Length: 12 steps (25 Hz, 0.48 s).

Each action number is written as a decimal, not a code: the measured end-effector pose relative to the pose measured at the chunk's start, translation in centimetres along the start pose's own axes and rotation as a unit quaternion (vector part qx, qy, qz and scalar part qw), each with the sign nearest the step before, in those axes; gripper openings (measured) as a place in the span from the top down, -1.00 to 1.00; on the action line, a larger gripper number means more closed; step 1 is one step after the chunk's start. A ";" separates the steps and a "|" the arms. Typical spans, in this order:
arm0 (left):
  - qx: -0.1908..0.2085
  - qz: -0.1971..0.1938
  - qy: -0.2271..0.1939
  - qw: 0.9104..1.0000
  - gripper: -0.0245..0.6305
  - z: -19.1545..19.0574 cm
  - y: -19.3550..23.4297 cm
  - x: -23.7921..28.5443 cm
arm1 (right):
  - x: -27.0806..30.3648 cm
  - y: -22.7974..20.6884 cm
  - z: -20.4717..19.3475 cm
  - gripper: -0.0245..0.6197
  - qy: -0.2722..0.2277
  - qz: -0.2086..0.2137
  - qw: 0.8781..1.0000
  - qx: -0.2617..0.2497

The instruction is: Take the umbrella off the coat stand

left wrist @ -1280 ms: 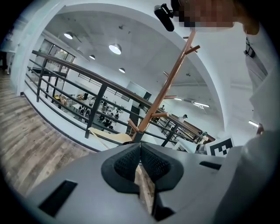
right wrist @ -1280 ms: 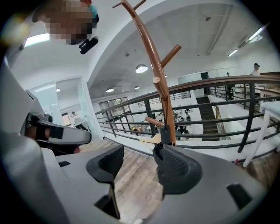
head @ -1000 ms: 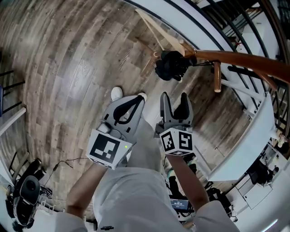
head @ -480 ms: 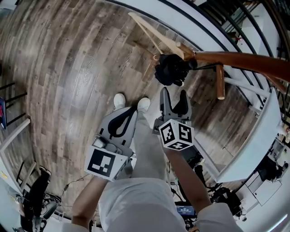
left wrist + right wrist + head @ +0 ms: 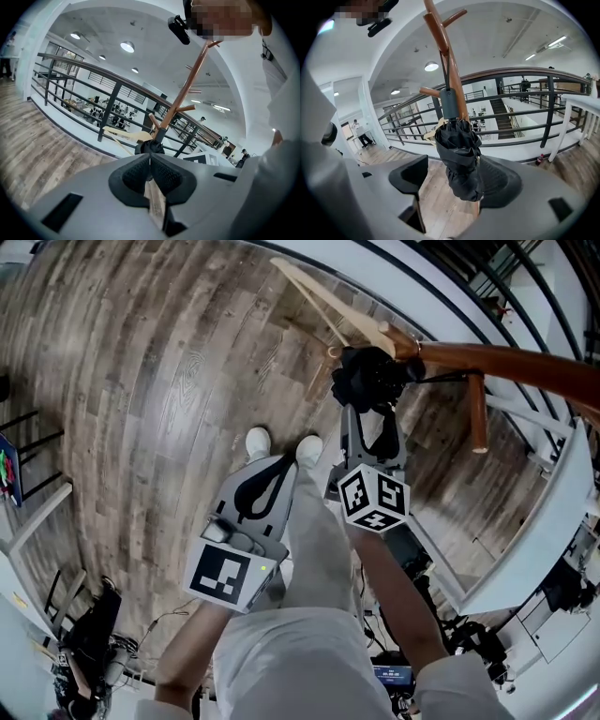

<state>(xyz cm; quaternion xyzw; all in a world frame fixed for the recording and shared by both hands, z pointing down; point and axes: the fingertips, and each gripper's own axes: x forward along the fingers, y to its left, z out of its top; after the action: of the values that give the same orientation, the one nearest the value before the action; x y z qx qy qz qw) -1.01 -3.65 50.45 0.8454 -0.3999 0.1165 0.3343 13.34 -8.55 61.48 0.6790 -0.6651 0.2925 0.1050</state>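
A folded black umbrella [image 5: 459,157] hangs by its strap from a peg of the brown wooden coat stand [image 5: 445,44]. In the head view the umbrella [image 5: 366,379] is next to the stand's pole [image 5: 506,360]. My right gripper [image 5: 370,420] reaches up to it. Its jaws have just been opening and stand open around the umbrella's lower end, which lies close to the right pad [image 5: 501,180]. My left gripper [image 5: 272,467] hangs lower and to the left, shut on nothing. In its own view my left gripper [image 5: 150,161] points at the umbrella [image 5: 150,146].
A dark metal railing [image 5: 520,75] on a white ledge [image 5: 525,549] runs behind the stand. Light wooden bars [image 5: 328,298] lean at the stand's foot. The person's white shoes [image 5: 258,442] stand on the plank floor [image 5: 159,381]. Dark equipment [image 5: 89,652] sits at lower left.
My right gripper has moved toward the coat stand, so that the umbrella now hangs between its jaws. The left gripper has barely shifted.
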 end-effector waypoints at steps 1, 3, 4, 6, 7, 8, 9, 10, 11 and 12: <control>-0.003 0.001 -0.002 1.000 0.85 0.0 0.1 0.2 | 0.2 -0.1 -0.3 -0.09 0.001 -0.002 1.000 0.000; -0.008 0.002 -0.001 1.000 0.85 -0.2 0.4 0.5 | 0.7 -0.2 -1.0 -0.10 0.004 -0.005 1.000 0.000; -0.013 0.004 -0.004 1.000 0.85 -0.1 0.6 0.7 | 1.0 -0.2 -1.3 -0.10 0.005 -0.006 1.000 0.000; -0.016 0.004 -0.006 1.000 0.85 -0.3 0.9 1.0 | 1.7 -0.3 -1.8 -0.11 0.003 -0.010 1.000 0.000; -0.017 0.004 -0.006 1.000 0.85 -0.4 0.9 1.2 | 1.9 -0.5 -2.0 -0.11 0.001 -0.015 1.000 0.000; -0.017 0.003 -0.005 1.000 0.85 -0.6 1.0 1.3 | 2.2 -0.7 -2.1 -0.11 -0.002 -0.020 1.000 -0.001; -0.017 0.003 -0.005 1.000 0.85 -0.8 1.0 1.4 | 2.5 -0.9 -2.2 -0.12 -0.004 -0.025 1.000 0.000; -0.019 0.003 -0.007 1.000 0.85 -0.8 1.0 1.5 | 2.8 -1.2 -2.4 -0.12 -0.006 -0.032 0.999 0.002; -0.023 0.003 -0.010 1.000 0.85 -0.8 0.9 1.6 | 3.0 -1.4 -2.4 -0.12 -0.007 -0.039 0.999 0.003; -0.026 0.003 -0.010 1.000 0.85 -0.9 0.8 1.6 | 3.2 -1.7 -2.5 -0.12 -0.009 -0.046 0.999 0.005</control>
<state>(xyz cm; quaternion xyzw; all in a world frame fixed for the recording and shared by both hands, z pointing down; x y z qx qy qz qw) -0.52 -4.41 52.21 0.8366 -0.4085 0.0985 0.3515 14.14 -9.76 65.66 0.7117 -0.6329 0.2846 0.1091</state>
